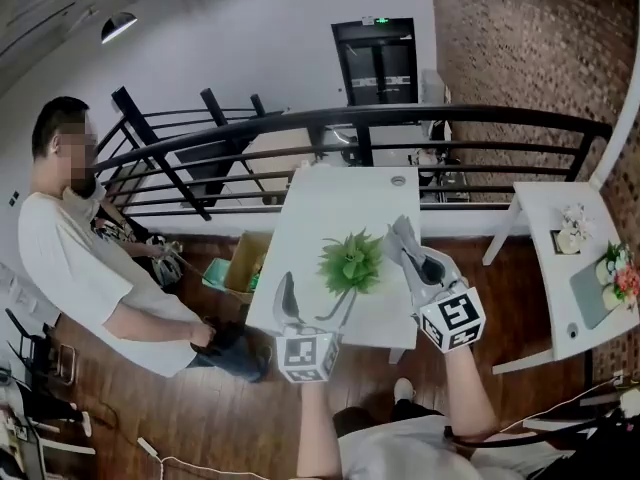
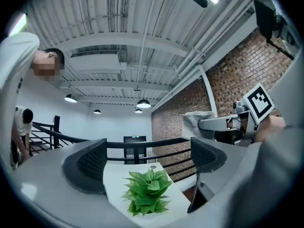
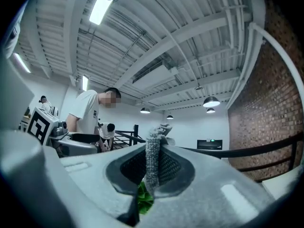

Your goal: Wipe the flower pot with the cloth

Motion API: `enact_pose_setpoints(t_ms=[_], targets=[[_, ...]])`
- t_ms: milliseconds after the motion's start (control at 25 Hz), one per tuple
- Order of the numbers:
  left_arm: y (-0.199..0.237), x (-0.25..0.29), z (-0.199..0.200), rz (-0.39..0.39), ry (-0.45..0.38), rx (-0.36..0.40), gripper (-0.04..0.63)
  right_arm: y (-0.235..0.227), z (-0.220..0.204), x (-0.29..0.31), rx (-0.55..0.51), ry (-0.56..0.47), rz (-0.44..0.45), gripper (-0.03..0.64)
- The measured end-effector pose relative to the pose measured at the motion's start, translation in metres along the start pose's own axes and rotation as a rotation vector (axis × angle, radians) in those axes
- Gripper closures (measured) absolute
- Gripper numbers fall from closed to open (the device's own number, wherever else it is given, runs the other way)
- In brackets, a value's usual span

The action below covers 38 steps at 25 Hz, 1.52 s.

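The flower pot's green plant [image 1: 350,261] stands on the white table [image 1: 330,203]; leaves hide the pot itself. My left gripper [image 1: 316,306] is held level at the table's near edge, open and empty, with the plant [image 2: 147,191] straight ahead between its jaws. My right gripper [image 1: 408,250] hovers just right of the plant, shut on a grey knitted cloth [image 1: 397,228]. The cloth [image 3: 152,156] stands pinched upright between the jaws of the right gripper [image 3: 152,170], green leaves [image 3: 145,198] showing below it. In the left gripper view the right gripper [image 2: 209,125] shows at the right with the cloth [image 2: 195,120].
A person in a white shirt [image 1: 70,258] bends over at the left, beside a cardboard box [image 1: 245,258]. A black railing [image 1: 400,118] runs behind the table. A second white table [image 1: 560,218] with flowers stands at the right. A brick wall [image 1: 520,38] rises at the back right.
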<state>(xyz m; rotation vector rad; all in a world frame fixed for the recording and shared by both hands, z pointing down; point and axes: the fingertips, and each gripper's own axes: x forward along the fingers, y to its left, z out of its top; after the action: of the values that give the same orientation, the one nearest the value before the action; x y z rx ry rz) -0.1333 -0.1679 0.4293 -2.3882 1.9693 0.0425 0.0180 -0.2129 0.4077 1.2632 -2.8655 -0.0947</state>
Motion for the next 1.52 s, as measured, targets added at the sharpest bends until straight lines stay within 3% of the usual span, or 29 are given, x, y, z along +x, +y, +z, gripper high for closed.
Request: enact_pose_setpoints(t_ms=[200, 360, 560, 760, 920, 1240, 1320, 1360, 1520], targets=[[0.013, 0.010, -0.052, -0.053, 0.123, 0.000, 0.031, -0.005, -0.027, 0.021, 0.016, 0.037, 0.074, 0.617], [0.014, 0.005, -0.118, -0.125, 0.240, -0.076, 0.029, -0.011, -0.038, 0.024, -0.006, 0.053, 0.081, 0.617], [0.017, 0.020, -0.240, -0.208, 0.440, -0.064, 0.015, -0.025, -0.067, 0.017, 0.015, 0.113, 0.005, 0.617], [0.012, 0.066, -0.305, -0.276, 0.511, -0.089, -0.027, -0.037, -0.087, 0.010, 0.037, 0.161, -0.072, 0.617], [0.016, 0.092, -0.357, -0.277, 0.570, -0.082, -0.035, -0.045, -0.109, 0.002, 0.082, 0.199, -0.136, 0.617], [0.003, 0.131, -0.370, -0.361, 0.498, -0.129, -0.034, -0.058, -0.132, -0.021, 0.124, 0.236, -0.277, 0.617], [0.003, 0.135, -0.373, -0.359, 0.493, -0.115, -0.014, -0.060, -0.133, -0.024, 0.125, 0.240, -0.294, 0.617], [0.003, 0.136, -0.374, -0.353, 0.495, -0.110, 0.037, -0.061, -0.133, -0.024, 0.125, 0.241, -0.301, 0.617], [-0.001, 0.141, -0.369, -0.349, 0.518, -0.153, 0.054, -0.065, -0.130, -0.021, 0.129, 0.241, -0.307, 0.617]])
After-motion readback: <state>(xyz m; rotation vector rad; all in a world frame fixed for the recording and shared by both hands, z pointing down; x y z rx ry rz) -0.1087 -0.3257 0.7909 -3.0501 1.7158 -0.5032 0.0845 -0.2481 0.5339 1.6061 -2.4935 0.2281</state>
